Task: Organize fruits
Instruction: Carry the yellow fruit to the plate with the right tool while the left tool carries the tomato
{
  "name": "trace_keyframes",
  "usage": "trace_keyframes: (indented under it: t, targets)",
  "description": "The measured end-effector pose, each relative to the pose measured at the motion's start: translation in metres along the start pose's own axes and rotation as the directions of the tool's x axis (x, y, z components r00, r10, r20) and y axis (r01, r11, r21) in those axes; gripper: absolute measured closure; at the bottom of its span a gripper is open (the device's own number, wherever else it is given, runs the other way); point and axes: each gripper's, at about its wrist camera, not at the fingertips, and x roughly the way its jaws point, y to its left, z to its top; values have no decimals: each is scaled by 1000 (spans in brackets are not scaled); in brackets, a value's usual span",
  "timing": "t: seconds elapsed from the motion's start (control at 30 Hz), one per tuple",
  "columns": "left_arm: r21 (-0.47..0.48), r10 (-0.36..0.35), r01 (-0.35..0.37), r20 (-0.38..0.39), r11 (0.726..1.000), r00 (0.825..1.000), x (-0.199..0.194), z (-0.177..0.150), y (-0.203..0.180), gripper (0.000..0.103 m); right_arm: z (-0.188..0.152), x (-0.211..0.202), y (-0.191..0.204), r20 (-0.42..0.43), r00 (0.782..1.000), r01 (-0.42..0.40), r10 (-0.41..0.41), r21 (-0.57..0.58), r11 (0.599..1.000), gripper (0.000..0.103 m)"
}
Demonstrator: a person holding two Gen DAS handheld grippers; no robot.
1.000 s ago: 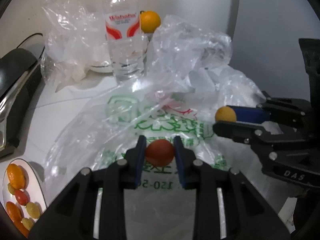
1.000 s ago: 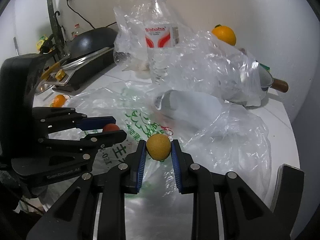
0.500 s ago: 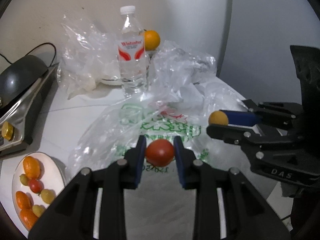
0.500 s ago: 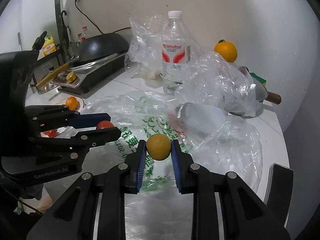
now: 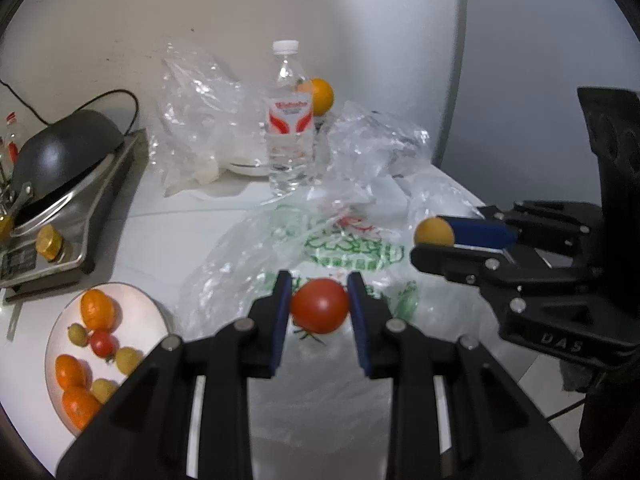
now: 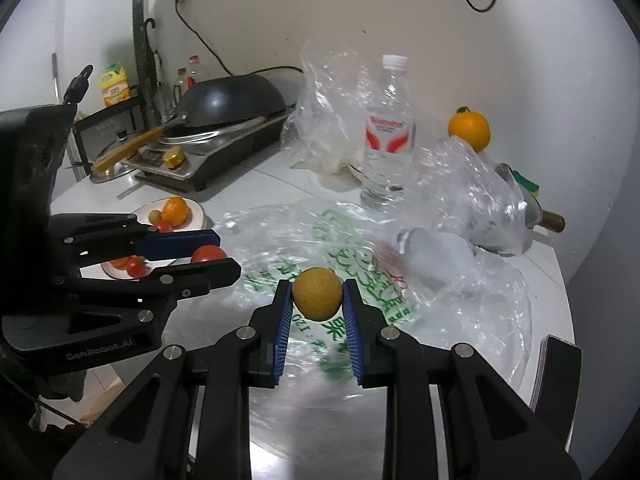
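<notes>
My left gripper (image 5: 319, 305) is shut on a red tomato (image 5: 319, 306), held above the printed plastic bag (image 5: 344, 240). It also shows in the right wrist view (image 6: 208, 254). My right gripper (image 6: 316, 294) is shut on a small yellow-brown round fruit (image 6: 317, 294), also above the bag; it shows at the right of the left wrist view (image 5: 434, 232). A white plate (image 5: 136, 300) with several small orange, yellow and red fruits sits at the lower left. A big orange (image 5: 322, 96) rests at the back behind the bottle.
A water bottle (image 5: 290, 120) stands at the back among crumpled clear bags (image 5: 200, 120). A black wok on a stove (image 5: 60, 160) sits at the left. A pot with a handle (image 6: 532, 216) lies at the right under plastic.
Both grippers have risen and pulled back from the bag, each still holding its fruit. The plate of fruit has come more into view.
</notes>
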Motion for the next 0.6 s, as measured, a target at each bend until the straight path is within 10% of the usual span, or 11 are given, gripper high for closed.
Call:
trace_keyframes:
  t: [0.6]
  targets:
    - [-42,35,-34,27,999,999,-39,-27,40,74,10,5,53,5,1000,-16,16,-59,998,76]
